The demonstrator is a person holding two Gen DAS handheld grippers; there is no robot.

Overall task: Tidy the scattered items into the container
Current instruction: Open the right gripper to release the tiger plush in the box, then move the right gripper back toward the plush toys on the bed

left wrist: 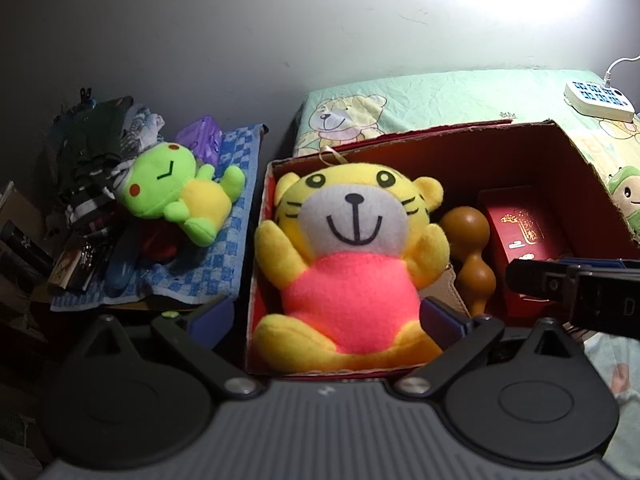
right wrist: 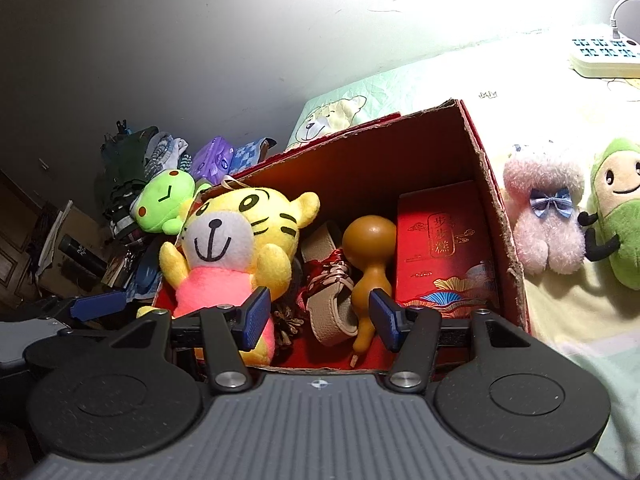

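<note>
Left tongs: wide apart, holding nothing, just above the yellow tiger plush in a pink shirt.
Right tongs: wide apart too, holding nothing, over the middle of the box.
Green frog plush: lying on the blue checked cloth, left of the box.
Red cardboard box: holds the tiger, a brown gourd and a red gift box.
Pink fluffy plush: on the bed, right of the box.
Green bean plush: next to it.
Might go wrong: the box looks crowded, so another toy could sit on top and roll out.

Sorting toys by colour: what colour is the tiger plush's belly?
Bright pink, on the tiger plush; clearest in the left wrist view.
</note>
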